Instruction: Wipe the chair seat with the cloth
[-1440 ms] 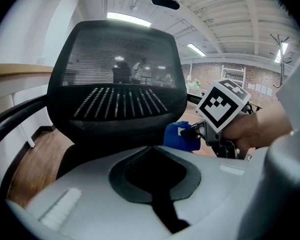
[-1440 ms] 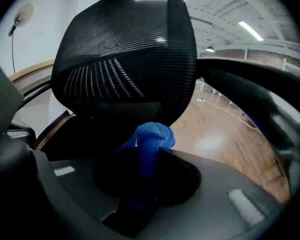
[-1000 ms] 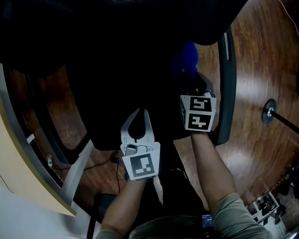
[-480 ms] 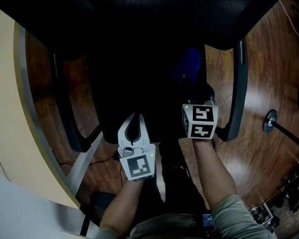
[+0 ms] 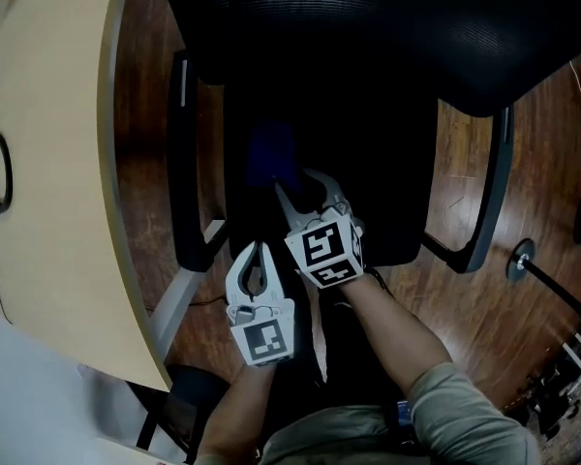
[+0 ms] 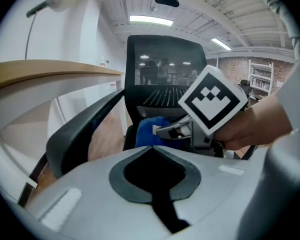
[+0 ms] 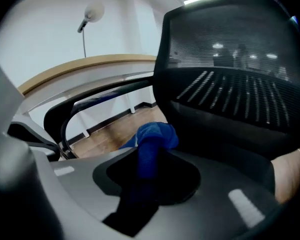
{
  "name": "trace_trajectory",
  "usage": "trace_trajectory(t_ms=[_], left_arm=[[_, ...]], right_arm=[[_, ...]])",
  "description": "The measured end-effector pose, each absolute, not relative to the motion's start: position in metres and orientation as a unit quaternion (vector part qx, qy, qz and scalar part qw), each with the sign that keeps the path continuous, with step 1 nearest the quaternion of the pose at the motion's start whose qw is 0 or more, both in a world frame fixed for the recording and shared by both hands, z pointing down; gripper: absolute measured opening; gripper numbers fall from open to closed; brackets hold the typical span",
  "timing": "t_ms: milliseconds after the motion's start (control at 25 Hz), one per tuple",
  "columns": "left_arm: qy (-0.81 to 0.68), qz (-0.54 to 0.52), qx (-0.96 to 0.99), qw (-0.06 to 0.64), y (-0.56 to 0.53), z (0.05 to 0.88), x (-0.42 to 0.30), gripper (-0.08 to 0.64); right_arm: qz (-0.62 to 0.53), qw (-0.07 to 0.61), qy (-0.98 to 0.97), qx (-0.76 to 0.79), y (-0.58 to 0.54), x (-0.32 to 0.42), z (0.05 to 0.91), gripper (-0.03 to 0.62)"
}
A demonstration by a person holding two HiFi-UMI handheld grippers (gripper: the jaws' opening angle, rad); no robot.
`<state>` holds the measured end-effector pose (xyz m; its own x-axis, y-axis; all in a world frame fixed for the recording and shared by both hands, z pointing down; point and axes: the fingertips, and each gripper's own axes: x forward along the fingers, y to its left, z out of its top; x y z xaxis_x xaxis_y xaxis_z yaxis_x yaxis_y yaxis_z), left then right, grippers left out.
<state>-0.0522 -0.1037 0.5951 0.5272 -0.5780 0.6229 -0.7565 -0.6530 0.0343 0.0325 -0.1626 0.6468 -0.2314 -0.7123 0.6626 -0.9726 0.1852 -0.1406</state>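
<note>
Dark wood flooring [image 5: 455, 172] shows at three o'clock of the black chair seat [image 5: 378, 197], with a pale curved desk [image 5: 48, 211] at nine. Over the seat's left half the right gripper [image 5: 298, 182] pinches the blue cloth [image 5: 269, 153] — the wad bulges past its tips toward eleven o'clock. At its seven o'clock, by the seat's front edge, is the left gripper [image 5: 256, 250] — jaws pressed together, nothing between.

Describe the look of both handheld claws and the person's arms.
The left claw and right claw are pale grey plastic with curved tapering jaws. Each carries a white cube with black square markers. The person wears a short olive-grey sleeve.
</note>
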Motion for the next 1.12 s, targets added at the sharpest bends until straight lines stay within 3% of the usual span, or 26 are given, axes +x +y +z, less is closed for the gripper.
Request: trace_trajectory(t_ms=[240,480,800,1120], left_arm=[[-0.410,0.292,0.849,0.162,-0.100,0.591,-0.088,0.006],[-0.403,0.298,0.846,0.181,-0.086,0.604,-0.095,0.005],[-0.369,0.301,0.862,0.173,-0.087,0.605,-0.065,0.005],[-0.285,0.302,0.897,0.153,-0.065,0.597,0.016,0.005]], right_arm=[[0.275,0.267,-0.767,0.515,-0.183,-0.035,0.663,0.106],[0.277,0.300,-0.757,0.510,-0.181,-0.036,0.693,0.106],[0.301,0.290,-0.704,0.574,-0.154,0.029,0.689,0.106],[0.326,0.266,-0.606,0.675,-0.091,0.147,0.670,0.106]])
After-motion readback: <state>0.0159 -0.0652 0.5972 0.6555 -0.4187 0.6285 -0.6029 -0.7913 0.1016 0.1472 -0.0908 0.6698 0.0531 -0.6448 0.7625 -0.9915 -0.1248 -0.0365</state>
